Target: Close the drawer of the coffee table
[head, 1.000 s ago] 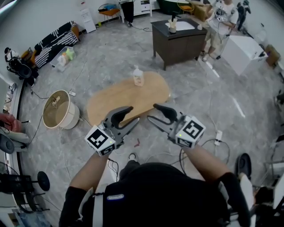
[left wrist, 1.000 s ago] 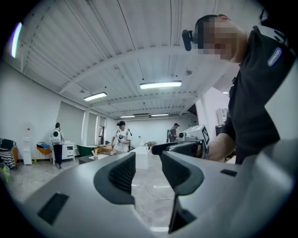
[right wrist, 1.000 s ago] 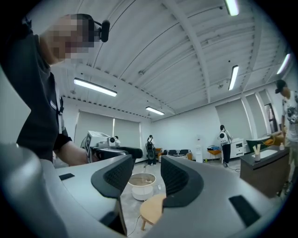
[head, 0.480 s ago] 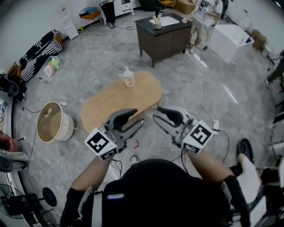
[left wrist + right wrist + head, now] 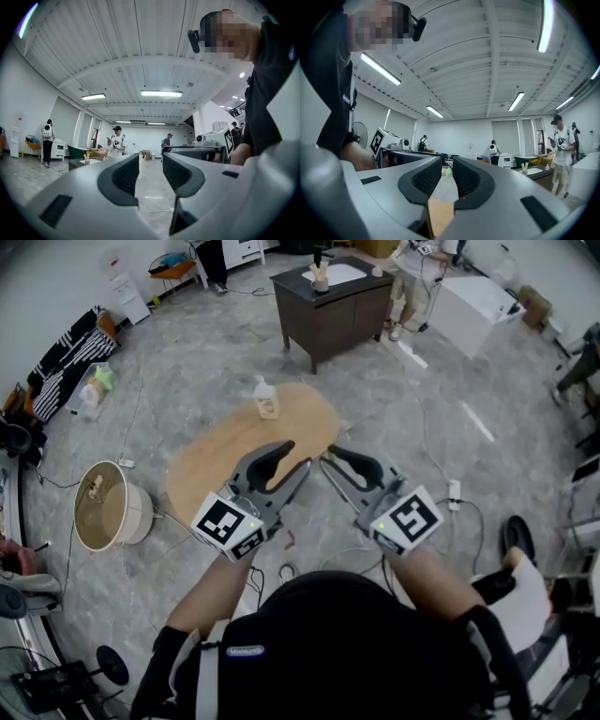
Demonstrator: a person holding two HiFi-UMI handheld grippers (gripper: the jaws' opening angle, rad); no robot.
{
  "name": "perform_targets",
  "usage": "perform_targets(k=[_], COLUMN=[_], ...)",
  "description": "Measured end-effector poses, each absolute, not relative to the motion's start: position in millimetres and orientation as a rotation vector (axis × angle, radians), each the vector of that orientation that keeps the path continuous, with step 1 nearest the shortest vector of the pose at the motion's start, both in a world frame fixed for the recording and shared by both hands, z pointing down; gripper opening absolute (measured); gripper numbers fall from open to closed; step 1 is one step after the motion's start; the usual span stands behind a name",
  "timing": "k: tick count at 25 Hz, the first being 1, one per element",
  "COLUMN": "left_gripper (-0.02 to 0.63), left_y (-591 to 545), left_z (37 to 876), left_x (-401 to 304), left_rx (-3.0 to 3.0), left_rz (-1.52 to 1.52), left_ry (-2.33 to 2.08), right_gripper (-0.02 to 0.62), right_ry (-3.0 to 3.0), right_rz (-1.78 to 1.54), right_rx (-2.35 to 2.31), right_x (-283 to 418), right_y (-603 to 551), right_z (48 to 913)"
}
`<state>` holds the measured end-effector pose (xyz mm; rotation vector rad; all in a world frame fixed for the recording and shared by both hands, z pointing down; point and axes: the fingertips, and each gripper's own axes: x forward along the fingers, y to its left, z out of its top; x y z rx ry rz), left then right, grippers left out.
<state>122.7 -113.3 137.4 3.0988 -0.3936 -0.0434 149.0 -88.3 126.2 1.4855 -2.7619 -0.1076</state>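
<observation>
Floor: glossy grey stone-pattern floor (image 5: 450, 381), with loose cables trailing across it and a white power strip (image 5: 454, 492) lying to the right.
Room: large open hall with white walls, a ribbed white ceiling and strip lights.
Coffee table (image 5: 225, 451): oval, with a smooth pale wood top. It stands on the floor just ahead of both grippers, whose jaw tips overlap its near edge in the head view.
Drawer: not distinguishable in any view; only the tabletop shows.
Bottle (image 5: 266, 399): small and pale, upright near the table's far end.
Cabinet (image 5: 328, 320): dark wood and box-shaped with a white top, well beyond the table.
Basket (image 5: 106, 506): round, open and tan, on the floor left of the table.
Left gripper (image 5: 292, 457): grey moulded jaws with ribbed dark pads, standing clearly apart with nothing between them.
Right gripper (image 5: 328, 461): same build; its jaws are closing with a narrow gap left, and nothing is gripped.
</observation>
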Motion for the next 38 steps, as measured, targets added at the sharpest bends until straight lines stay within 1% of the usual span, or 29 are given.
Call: perform_targets(k=[3,7,17,38], left_gripper=[0.153,0.153,0.141,0.138], left_y=[-122,-125,-131,-134], left_z=[136,136,140,142], left_x=[127,124,116,106], left_rx=[3.093,3.103,3.073,3.058], left_rz=[-0.051,-0.029,-0.002,-0.032], left_ry=[-0.378,-0.392,-0.456,-0.502], right_gripper=[0.071,0.063,0.012,0.012], right_ry=[-2.737,-2.737,-2.720,-2.767], right_rz=[-0.158,-0.144,-0.158,-0.132], right_rx=[1.502,1.482,1.497,1.499], right_x=[158,151,153,143], right_y=[-99,-104,-107,-106], right_z=[128,129,131,131])
